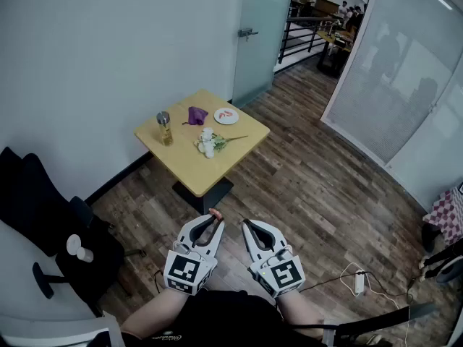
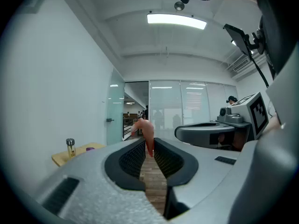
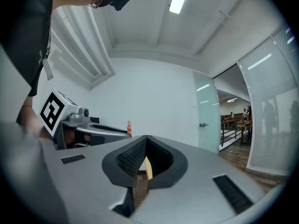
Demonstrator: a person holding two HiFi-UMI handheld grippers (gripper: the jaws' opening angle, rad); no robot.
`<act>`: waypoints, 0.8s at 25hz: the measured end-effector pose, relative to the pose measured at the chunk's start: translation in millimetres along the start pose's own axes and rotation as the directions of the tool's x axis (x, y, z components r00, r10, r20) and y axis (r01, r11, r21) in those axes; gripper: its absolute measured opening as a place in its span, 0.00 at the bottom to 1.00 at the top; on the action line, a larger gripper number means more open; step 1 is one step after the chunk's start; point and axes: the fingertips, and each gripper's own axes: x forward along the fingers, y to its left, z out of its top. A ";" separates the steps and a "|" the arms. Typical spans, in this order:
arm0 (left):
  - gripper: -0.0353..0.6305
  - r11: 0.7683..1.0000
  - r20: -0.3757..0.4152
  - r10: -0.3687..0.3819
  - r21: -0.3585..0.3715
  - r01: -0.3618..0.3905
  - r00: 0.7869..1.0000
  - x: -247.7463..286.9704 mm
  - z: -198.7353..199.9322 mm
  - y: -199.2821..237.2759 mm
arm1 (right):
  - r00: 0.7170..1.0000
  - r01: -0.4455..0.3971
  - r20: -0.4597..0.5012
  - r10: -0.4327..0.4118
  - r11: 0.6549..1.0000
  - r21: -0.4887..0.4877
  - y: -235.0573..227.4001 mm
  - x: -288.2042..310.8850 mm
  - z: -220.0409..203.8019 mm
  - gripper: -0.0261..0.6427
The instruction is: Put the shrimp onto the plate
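The left gripper (image 2: 148,147) has its black ribbed jaws pinched on a small pink-orange shrimp (image 2: 146,132), which stands up out of the jaw tips with its curled end leaning to the left. In the head view this same shrimp (image 1: 214,213) shows as a small pink spot at the tip of the left gripper (image 1: 213,220), held low in front of the person and above the brown wood-plank floor (image 1: 304,186). Just beside it, the right gripper (image 3: 145,143) has its jaws pressed together at the tips with nothing between them; only a thin slit stays below the tips. Both grippers are well apart from the square yellow wooden table (image 1: 184,161), which stands farther ahead against the pale wall. On the table lies a round white plate (image 1: 226,116) with a small red-orange item on it, near the far corner. A crumpled purple cloth (image 1: 196,115) lies just beside the plate, a clear bottle of amber liquid with a metal cap (image 1: 165,128) stands upright to the left, and a bunch of white flowers (image 1: 209,143) lies near the middle. A black office chair (image 1: 51,226) stands at the left.
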 end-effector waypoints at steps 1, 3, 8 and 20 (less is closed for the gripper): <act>0.14 1.000 0.000 0.002 0.002 -0.002 1.000 -0.4 0.3 0.1 | 1.000 -0.002 0.000 0.002 1.000 0.000 0.6 0.0 0.4 0.04; 0.14 1.000 0.001 0.003 0.006 -0.003 1.000 -1.1 0.5 0.5 | 1.000 -0.005 -0.001 0.005 1.000 -0.002 2.0 0.4 0.7 0.04; 0.14 1.000 0.000 0.004 0.001 -0.004 1.000 -2.0 -2.0 3.9 | 1.000 -0.010 -0.005 0.010 1.000 -0.009 4.9 3.9 -1.5 0.04; 0.14 1.000 0.006 0.001 -0.020 0.000 1.000 -6.7 -6.4 16.4 | 0.999 -0.026 -0.024 0.027 0.999 0.042 15.4 17.0 -7.6 0.04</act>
